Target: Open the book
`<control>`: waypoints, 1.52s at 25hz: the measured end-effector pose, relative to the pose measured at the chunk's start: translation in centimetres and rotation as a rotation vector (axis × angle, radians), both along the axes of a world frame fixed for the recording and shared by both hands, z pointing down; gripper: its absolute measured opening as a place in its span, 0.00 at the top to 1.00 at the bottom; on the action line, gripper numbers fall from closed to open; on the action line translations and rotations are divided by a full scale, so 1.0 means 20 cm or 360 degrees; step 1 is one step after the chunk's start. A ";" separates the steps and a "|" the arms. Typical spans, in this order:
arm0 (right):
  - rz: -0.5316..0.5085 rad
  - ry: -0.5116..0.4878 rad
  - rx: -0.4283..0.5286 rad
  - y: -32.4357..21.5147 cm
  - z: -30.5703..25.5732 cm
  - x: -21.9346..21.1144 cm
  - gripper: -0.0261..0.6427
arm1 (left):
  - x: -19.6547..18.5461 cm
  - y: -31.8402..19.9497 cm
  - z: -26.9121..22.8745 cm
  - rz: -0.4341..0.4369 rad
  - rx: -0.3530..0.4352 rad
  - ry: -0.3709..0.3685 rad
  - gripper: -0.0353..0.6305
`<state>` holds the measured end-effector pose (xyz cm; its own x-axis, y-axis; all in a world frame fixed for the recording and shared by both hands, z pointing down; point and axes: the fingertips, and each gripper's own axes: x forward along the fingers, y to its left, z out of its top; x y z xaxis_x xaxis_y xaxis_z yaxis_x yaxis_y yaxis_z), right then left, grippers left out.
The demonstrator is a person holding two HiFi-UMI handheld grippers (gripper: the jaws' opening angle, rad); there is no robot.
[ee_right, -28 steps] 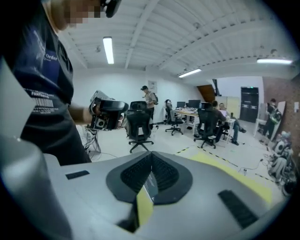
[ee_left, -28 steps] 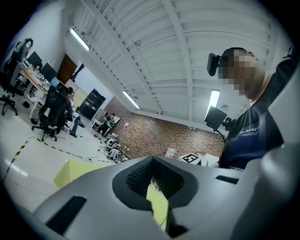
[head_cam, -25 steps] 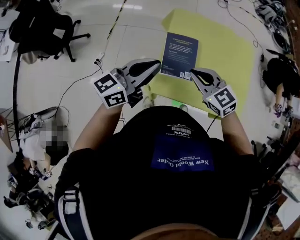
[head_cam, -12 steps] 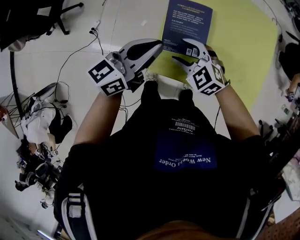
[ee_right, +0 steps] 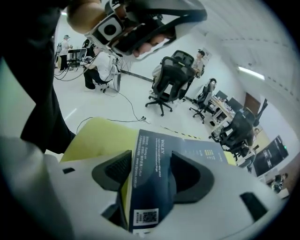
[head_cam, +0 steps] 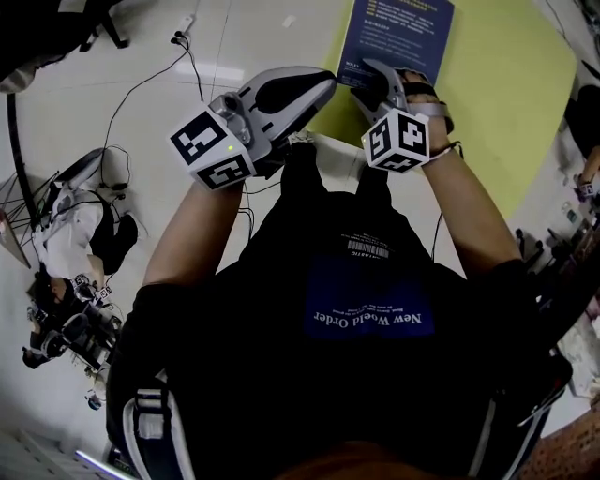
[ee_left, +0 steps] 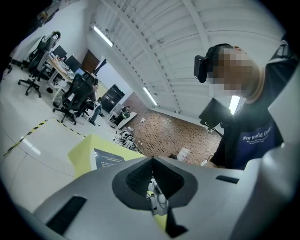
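Right gripper view: claw [ee_right: 150,155] astride book [ee_right: 197,149]

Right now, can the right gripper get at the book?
Likely yes. The right gripper has its jaws apart and the book already sits between them, pads not pressing yet. Nothing lies on the book, and the left gripper is off to the side, shut.

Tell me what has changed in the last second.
The right gripper swung down and forward to the near edge of the book and opened its jaws. They now stand on either side of that edge, not clamped on it. The left gripper dipped a little beside it. Unchanged: the left jaws are shut and empty, and the book lies closed on the yellow mat.
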<state>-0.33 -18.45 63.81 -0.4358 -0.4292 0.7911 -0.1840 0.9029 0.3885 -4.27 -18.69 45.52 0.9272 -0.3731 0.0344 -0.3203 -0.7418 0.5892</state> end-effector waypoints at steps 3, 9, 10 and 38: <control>0.0000 -0.0014 -0.0017 0.00 -0.01 0.00 0.60 | -0.03 0.01 -0.01 -0.0023 -0.0015 0.0025 0.94; 0.0014 -0.0039 -0.0084 0.03 -0.03 0.00 0.71 | -0.06 0.03 -0.01 -0.0047 -0.0042 0.0043 0.94; 0.0023 -0.0054 -0.0095 0.03 -0.03 0.00 0.73 | -0.06 0.02 0.00 -0.0049 -0.0046 0.0045 0.94; 0.1476 -0.2014 -0.0603 0.04 -0.53 0.73 0.87 | 0.09 0.13 -0.03 0.0098 -0.0113 0.0032 0.94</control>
